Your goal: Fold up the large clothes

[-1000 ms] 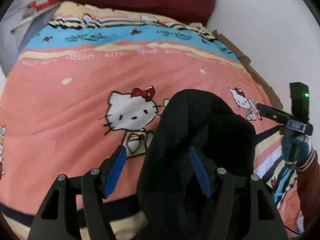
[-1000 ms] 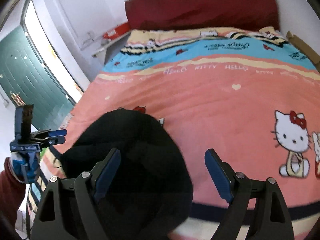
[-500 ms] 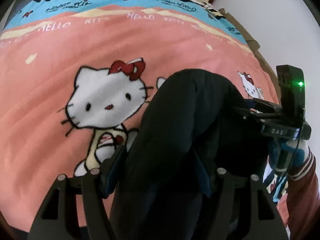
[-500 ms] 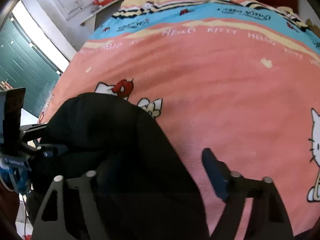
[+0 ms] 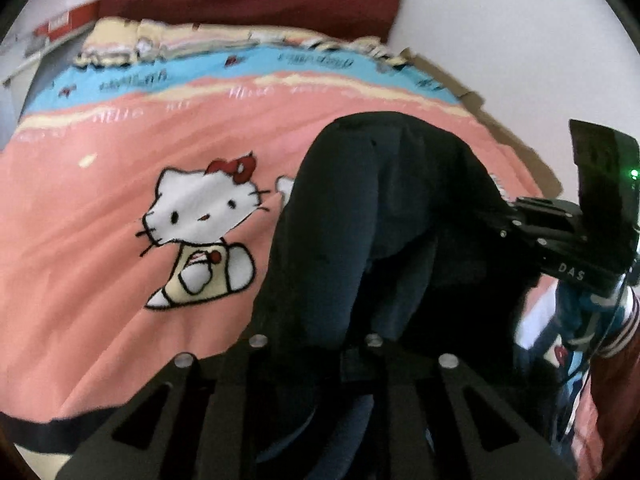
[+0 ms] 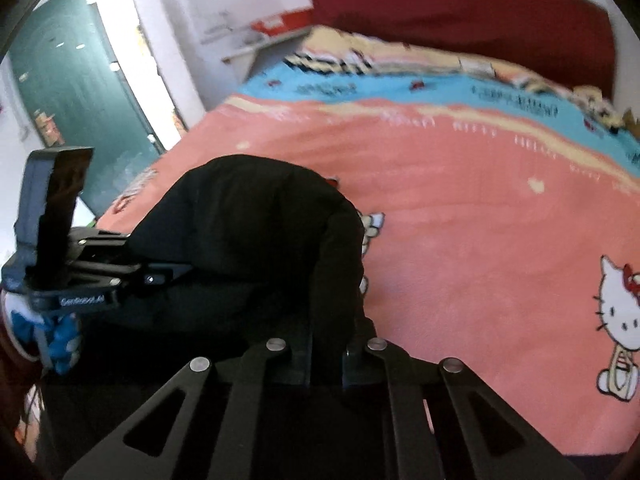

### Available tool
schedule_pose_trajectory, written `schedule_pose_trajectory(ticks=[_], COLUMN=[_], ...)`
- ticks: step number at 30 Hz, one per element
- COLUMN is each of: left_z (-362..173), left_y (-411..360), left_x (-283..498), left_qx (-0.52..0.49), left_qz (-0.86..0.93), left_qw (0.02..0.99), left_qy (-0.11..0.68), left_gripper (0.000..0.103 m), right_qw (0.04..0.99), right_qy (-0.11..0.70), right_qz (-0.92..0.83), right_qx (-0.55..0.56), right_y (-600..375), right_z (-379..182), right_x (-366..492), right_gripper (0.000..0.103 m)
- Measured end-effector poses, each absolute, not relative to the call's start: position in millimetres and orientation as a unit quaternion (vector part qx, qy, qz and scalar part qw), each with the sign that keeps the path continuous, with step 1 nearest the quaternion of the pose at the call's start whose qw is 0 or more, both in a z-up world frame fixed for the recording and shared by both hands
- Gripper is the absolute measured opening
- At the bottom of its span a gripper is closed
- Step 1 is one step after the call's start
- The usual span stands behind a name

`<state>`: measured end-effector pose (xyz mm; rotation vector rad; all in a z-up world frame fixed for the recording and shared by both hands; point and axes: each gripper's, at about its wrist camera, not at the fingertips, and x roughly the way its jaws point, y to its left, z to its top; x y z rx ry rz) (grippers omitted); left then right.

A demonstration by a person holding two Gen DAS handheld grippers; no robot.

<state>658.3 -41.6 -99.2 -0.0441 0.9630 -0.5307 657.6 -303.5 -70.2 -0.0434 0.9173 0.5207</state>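
Observation:
A black garment (image 5: 384, 216) lies bunched near the foot of a bed covered by a pink Hello Kitty blanket (image 5: 120, 280). My left gripper (image 5: 316, 344) is shut on the garment's near edge, its pads hidden in the cloth. In the right wrist view the same garment (image 6: 248, 232) shows, and my right gripper (image 6: 326, 364) is shut on a fold of it. The right gripper also shows in the left wrist view (image 5: 552, 236), at the garment's right side. The left gripper shows in the right wrist view (image 6: 120, 276), at the garment's left side.
A dark red headboard (image 6: 460, 20) stands at the far end of the bed against a white wall. A green door (image 6: 72, 92) and a white shelf (image 6: 272, 40) are to the left of the bed. Cardboard (image 5: 452, 80) lines the bed's right edge.
Both grippers were open over the garment a second ago. They have come down and shut on it, and the views have tilted up since half a second ago.

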Motion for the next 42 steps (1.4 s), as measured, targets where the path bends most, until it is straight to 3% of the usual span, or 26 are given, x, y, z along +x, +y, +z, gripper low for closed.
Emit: schedule_pose_trajectory(ticks=[14,42], left_z=[-76.1,-52.0], left_y=[-27.1,-9.1], left_x=[563.7,350.9], left_qx=[-0.014,0.061], left_qz=[-0.265,-0.232], left_qw=[0.881,0.905], left_qy=[0.393,0.351], left_gripper=[0.011,0.009], right_qw=[0.875,0.871], right_qy=[0.352,0.366], right_qz=[0.319,0.317], right_qx=[-0.092,-0.08], right_y=[-294.1,-274.2], right_z=[-37.7,-26.6], right_x=[544.3,345.0], right_gripper=[0.007,0.007])
